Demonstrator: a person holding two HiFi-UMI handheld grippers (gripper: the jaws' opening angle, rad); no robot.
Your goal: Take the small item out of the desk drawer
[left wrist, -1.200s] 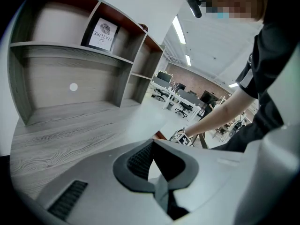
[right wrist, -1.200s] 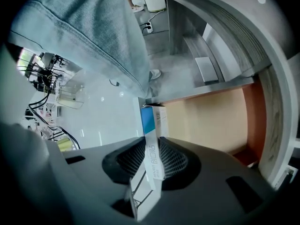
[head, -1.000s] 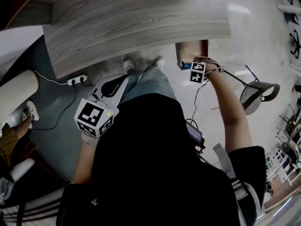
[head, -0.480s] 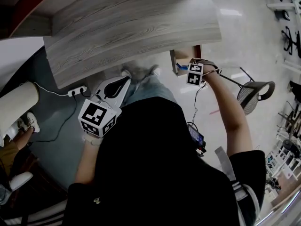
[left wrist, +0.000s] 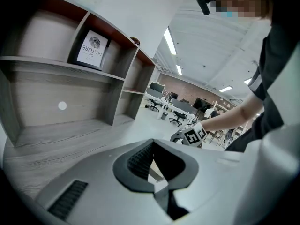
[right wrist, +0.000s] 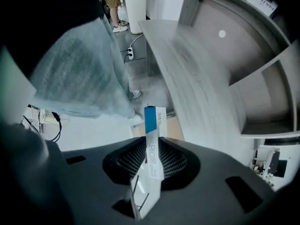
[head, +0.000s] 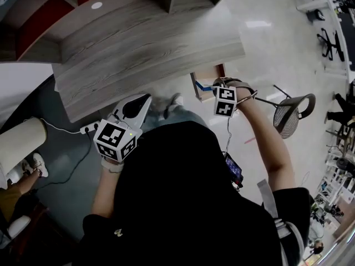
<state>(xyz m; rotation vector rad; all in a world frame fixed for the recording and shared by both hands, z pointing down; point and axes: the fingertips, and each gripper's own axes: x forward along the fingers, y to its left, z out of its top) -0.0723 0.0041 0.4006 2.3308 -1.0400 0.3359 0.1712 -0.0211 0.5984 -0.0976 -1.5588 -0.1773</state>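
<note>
A small white box with a blue end stands upright between the jaws of my right gripper, which is shut on it. In the head view that right gripper hangs just in front of the open wooden drawer under the grey desk top, and the blue end of the box pokes out to the left. The drawer's brown inside shows behind the box. My left gripper is held low at the desk's near edge, jaws together with nothing between them.
Grey open shelves stand at the back of the desk, with a book in one compartment. A mesh chair is at the right, and a power strip and a white bin at the left. The person's jeans-clad legs are under the desk.
The head view has swung so desk and drawer sit lower and further left. The right gripper still holds the box in front of the drawer. The left gripper has barely moved.
</note>
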